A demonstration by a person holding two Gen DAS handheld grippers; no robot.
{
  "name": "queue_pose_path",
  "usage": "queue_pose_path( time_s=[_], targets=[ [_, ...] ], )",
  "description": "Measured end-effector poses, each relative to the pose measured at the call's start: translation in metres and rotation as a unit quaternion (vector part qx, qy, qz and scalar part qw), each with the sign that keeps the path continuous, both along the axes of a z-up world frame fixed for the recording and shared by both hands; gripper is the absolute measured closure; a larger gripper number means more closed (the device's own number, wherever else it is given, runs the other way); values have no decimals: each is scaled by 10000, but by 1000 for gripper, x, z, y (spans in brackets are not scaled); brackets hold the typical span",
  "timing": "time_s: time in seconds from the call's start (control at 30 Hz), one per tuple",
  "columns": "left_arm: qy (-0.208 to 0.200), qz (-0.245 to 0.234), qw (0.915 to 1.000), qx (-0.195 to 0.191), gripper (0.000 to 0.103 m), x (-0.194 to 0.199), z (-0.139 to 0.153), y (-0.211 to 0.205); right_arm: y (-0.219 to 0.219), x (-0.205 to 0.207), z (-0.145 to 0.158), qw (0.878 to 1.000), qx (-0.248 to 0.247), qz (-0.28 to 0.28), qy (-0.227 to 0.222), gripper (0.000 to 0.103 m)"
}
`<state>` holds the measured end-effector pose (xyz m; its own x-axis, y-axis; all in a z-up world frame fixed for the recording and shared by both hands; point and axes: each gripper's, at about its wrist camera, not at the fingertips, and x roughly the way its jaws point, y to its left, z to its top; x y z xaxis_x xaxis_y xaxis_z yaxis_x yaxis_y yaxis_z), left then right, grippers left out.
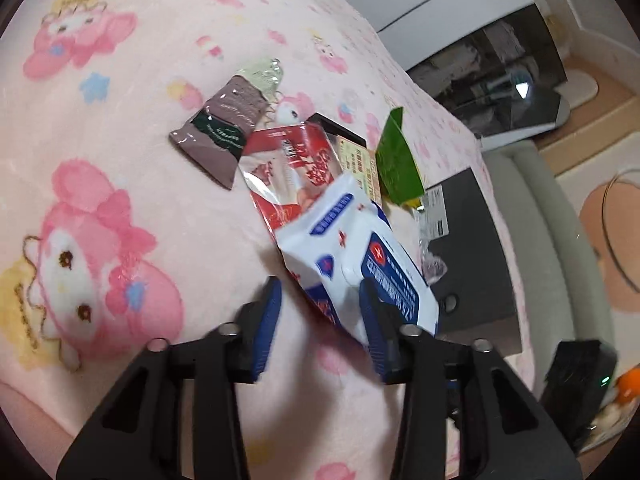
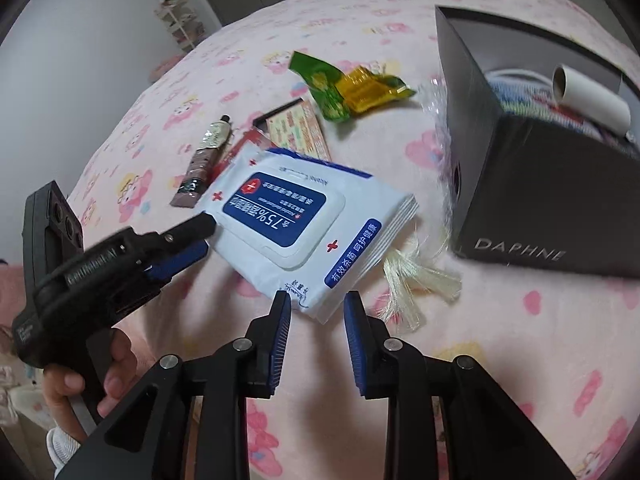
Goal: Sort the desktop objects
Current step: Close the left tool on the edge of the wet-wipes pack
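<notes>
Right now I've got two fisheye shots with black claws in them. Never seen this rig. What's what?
No robot: a person holds a two-finger gripper in each hand, with a camera on each. One picture looks along the left gripper, which is open around a corner of the alcohol wipes pack. The other looks along the right gripper, open and empty. On the pink cartoon blanket lie a brown tube, a green-and-yellow wrapper, a red snack packet and a dark DAPHNE box.

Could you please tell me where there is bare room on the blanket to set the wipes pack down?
Bare blanket lies left of the brown tube; more sits below the dark box. It is crowded around the wipes pack, the red packet and the green wrapper.
</notes>
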<state>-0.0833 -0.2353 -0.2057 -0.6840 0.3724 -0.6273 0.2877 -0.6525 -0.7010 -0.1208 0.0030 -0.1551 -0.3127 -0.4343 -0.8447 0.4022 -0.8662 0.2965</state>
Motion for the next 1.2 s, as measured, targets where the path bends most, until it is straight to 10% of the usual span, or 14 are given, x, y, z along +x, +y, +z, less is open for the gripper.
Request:
queue_pose_path(
  time_s=[0.1, 0.67, 1.0, 1.2],
  targets=[
    [53, -167, 9995, -249, 92, -3, 3, 9, -3, -1, -7, 9999, 55, 59, 71, 79],
    [43, -1154, 9861, -1194, 92, 31, 22, 84, 55, 23, 19, 9995, -209, -2, 236, 92],
    [269, 176, 9986, -415, 83, 36, 19, 21, 74, 13, 13, 9993, -255, -274, 97, 90],
    [92, 9, 9999, -89, 80, 19, 2, 19, 75, 3, 1, 9971, -559, -477, -201, 76]
  ],
)
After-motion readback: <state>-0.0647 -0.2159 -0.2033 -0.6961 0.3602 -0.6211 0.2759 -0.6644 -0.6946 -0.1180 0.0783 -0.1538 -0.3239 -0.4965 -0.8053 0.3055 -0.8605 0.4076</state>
